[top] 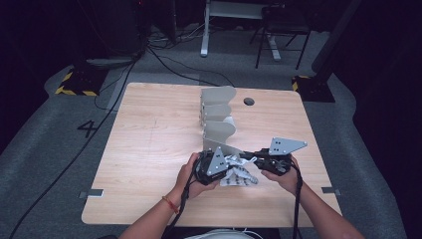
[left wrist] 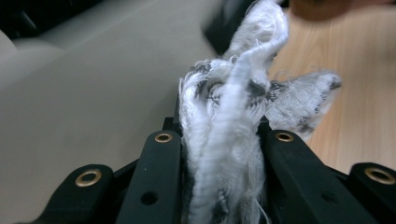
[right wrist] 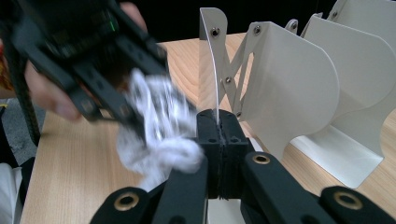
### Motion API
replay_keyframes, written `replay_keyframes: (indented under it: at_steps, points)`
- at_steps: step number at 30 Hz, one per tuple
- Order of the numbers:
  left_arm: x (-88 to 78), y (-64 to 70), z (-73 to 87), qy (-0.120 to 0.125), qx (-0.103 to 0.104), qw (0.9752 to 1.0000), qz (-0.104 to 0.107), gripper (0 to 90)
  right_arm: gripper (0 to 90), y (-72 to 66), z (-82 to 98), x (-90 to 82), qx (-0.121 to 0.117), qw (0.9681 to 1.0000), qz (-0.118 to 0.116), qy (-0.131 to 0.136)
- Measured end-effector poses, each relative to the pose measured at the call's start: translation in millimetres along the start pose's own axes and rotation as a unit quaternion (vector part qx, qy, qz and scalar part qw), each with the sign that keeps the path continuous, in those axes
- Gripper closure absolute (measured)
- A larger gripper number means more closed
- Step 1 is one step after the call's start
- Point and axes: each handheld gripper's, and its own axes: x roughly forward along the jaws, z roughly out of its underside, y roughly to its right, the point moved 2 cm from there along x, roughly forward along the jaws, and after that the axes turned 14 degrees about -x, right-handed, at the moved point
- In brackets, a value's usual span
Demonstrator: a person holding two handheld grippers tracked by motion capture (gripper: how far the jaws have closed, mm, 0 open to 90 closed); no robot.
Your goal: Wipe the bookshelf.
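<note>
So the left gripper [top: 225, 167] has its jaws clamped on a bunched-up white cloth with grey checks [top: 238, 174]; in the left gripper view the cloth [left wrist: 233, 126] is wadded right between the two black jaws and sticks up past their tips, with a frayed flap hanging off to one side over the wooden table [left wrist: 359, 107]. The right gripper [top: 249, 158] is clenched all the way, and from the right gripper view its pads [right wrist: 222, 135] look pinched on the thin edge of the nearest plate of a white metal divider rack [right wrist: 289, 79], the plate rising straight up from between the closed tips. In that same view the cloth [right wrist: 159, 130] sits just beside those tips on their left, touching or nearly touching the jaw, and the left gripper [right wrist: 126, 109] comes in from the upper left, a bit blurred. From the high view both hands are near the front edge of the table [top: 149, 149], the two grippers pointing at each other with the cloth between and just below them, and the rack [top: 219, 119] runs away from the tips toward the far side, its near end right at the grippers.
</note>
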Motion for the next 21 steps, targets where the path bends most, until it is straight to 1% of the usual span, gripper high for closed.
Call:
replay_keyframes:
  at_steps: [1, 3, 4, 5, 7, 8, 9, 11, 12, 13, 15, 16, 17, 18, 19, 20, 21]
  points:
    - [3.6, -1.4, 5.8, -0.012, -0.003, 0.9999, -0.001, 74.8, 90.0, -0.3, 0.0, 0.0, -0.001, 1.0000, 0.000, 0.000]
    - [7.9, -4.8, 14.3, -0.036, -0.001, 0.9993, -0.008, 74.8, 90.0, -0.4, -0.1, -0.2, -0.001, 1.0000, 0.000, -0.001]
    - [8.7, -6.8, 17.5, -0.044, -0.005, 0.9990, -0.009, 74.8, 90.0, -0.5, 0.0, -0.2, -0.002, 1.0000, 0.001, -0.001]
    - [9.2, -10.1, 21.6, -0.055, -0.013, 0.9984, -0.010, 74.8, 90.0, -0.5, 0.1, -0.3, -0.001, 1.0000, 0.000, 0.000]
    - [7.0, -19.6, 30.8, -0.077, -0.021, 0.9964, -0.026, 74.7, 90.0, -0.4, 0.1, -0.3, -0.002, 1.0000, -0.002, 0.000]
    - [5.0, -23.1, 33.8, -0.081, -0.028, 0.9958, -0.031, 74.7, 90.0, -0.2, 0.1, -0.3, -0.002, 1.0000, -0.002, 0.000]
    - [0.3, -29.9, 38.1, -0.084, -0.038, 0.9949, -0.040, 74.7, 90.0, -0.2, 0.2, -0.3, -0.002, 1.0000, -0.003, 0.000]
    - [-10.7, -41.2, 42.8, -0.075, -0.060, 0.9938, -0.055, 74.7, 90.0, -0.3, 0.1, -0.4, -0.003, 1.0000, -0.002, -0.001]
    - [-15.7, -45.6, 43.8, -0.071, -0.065, 0.9934, -0.062, 74.7, 90.0, -0.3, 0.0, -0.4, -0.003, 1.0000, -0.003, -0.001]
    - [-23.8, -51.7, 44.6, -0.060, -0.078, 0.9925, -0.072, 74.6, 90.0, 0.0, 0.1, -0.4, -0.002, 1.0000, -0.003, -0.001]
    - [-34.7, -58.3, 43.1, -0.044, -0.093, 0.9907, -0.088, 74.4, 90.0, 0.2, 0.2, -0.3, -0.002, 1.0000, -0.003, -0.001]
    - [-39.9, -60.7, 40.5, -0.031, -0.099, 0.9901, -0.095, 74.3, 90.0, 0.2, 0.1, -0.3, -0.002, 1.0000, -0.003, -0.001]
    - [-45.8, -62.1, 35.4, -0.014, -0.101, 0.9900, -0.098, 74.3, 90.0, 0.1, 0.1, -0.4, -0.002, 1.0000, -0.004, -0.002]
    - [-48.9, -62.0, 31.7, -0.004, -0.099, 0.9900, -0.100, 74.3, 90.0, 0.2, 0.1, -0.3, -0.002, 1.0000, -0.003, -0.001]
    - [-52.9, -60.0, 25.2, 0.012, -0.097, 0.9899, -0.103, 74.3, 90.0, 0.3, 0.1, -0.3, -0.001, 1.0000, -0.003, -0.001]
    - [-54.6, -58.2, 21.2, 0.020, -0.092, 0.9902, -0.103, 74.4, 90.0, 0.3, 0.1, -0.3, -0.001, 1.0000, -0.003, -0.001]
    - [-56.3, -54.3, 15.2, 0.028, -0.084, 0.9897, -0.112, 74.4, 90.0, 0.3, 0.1, -0.3, -0.001, 1.0000, -0.003, -0.002]
